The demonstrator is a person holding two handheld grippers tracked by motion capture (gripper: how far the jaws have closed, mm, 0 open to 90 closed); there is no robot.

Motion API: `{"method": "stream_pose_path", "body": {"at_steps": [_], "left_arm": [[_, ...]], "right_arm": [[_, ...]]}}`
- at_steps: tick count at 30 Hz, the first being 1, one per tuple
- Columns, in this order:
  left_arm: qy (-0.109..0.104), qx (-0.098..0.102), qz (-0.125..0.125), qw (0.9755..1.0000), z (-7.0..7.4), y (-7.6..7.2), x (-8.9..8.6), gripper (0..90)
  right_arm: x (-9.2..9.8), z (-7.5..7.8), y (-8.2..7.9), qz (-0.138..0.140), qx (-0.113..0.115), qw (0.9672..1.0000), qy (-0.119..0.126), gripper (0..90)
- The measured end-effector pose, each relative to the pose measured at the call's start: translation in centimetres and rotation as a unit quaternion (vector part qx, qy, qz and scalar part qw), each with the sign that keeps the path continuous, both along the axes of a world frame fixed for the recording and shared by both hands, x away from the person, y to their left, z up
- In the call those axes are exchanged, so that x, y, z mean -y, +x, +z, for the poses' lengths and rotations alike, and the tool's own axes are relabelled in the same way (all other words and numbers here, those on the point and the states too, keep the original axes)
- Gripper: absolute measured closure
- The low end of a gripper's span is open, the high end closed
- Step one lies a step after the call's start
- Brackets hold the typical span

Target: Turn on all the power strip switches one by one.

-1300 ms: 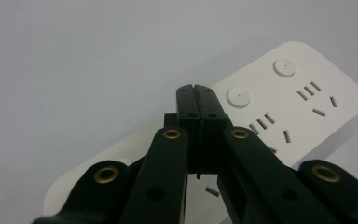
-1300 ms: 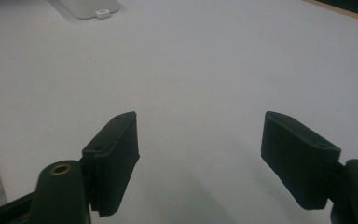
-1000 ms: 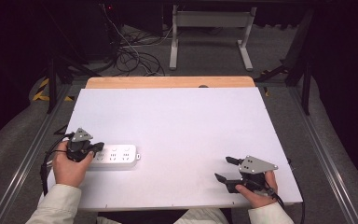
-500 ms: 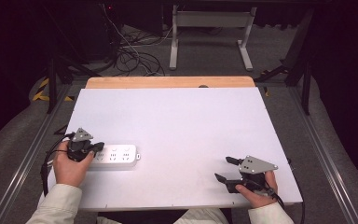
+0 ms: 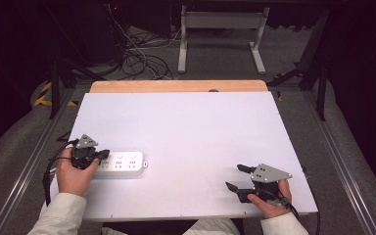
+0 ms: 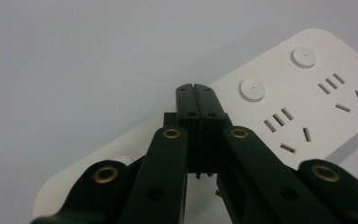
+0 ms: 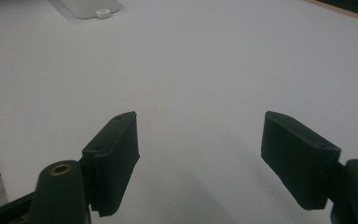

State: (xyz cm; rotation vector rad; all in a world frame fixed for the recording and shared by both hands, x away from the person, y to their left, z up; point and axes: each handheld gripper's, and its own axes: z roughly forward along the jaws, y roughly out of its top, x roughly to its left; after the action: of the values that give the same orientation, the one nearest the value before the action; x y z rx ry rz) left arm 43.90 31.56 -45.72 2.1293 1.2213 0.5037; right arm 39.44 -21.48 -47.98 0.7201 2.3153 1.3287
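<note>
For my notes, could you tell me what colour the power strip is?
White; the power strip shows best in the left gripper view.

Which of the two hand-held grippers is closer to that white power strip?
The left. The left gripper, jaws shut, sits over the near end of the power strip; the right gripper, jaws open, rests far across the table with nothing between them.

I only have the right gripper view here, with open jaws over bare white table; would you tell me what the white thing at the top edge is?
Observer: A white power strip, lying flat near the table's left edge.
Operator: Where is the left gripper?
Observer: The left gripper sits over the strip's left end, jaws shut with nothing between them.
Operator: And the sockets?
Observer: The left gripper view shows sockets with nothing plugged in.
</note>
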Motion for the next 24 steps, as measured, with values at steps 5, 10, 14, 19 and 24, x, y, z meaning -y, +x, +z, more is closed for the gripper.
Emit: {"method": "stream_pose_path", "body": {"at_steps": [5, 10, 14, 19, 24], "left_arm": [[-0.001, -0.001, 0.002, 1.0, -0.1, -0.04, 0.03, 90.0], [-0.003, -0.003, 0.002, 1.0, -0.17, -0.04, 0.02, 90.0], [-0.001, -0.002, 0.004, 1.0, -0.19, -0.03, 0.09, 90.0], [-0.003, -0.002, 0.009, 1.0, -0.36, -0.2, 0.19, 90.0], [-0.011, 0.022, 0.013, 0.9996, -0.39, -0.46, -0.12, 90.0]], "right_arm": [[-0.04, -0.01, -0.01, 0.0, -0.001, 1.0, 0.0, 27.8], [-0.07, 0.0, -0.05, 0.001, 0.0, 1.0, 0.0, 27.8], [-0.09, 0.0, -0.07, 0.001, 0.0, 1.0, -0.001, 27.8], [-0.1, -0.04, -0.05, 0.001, -0.001, 1.0, -0.002, 27.7], [-0.09, -0.03, -0.08, 0.002, 0.0, 1.0, -0.001, 27.7]]}}
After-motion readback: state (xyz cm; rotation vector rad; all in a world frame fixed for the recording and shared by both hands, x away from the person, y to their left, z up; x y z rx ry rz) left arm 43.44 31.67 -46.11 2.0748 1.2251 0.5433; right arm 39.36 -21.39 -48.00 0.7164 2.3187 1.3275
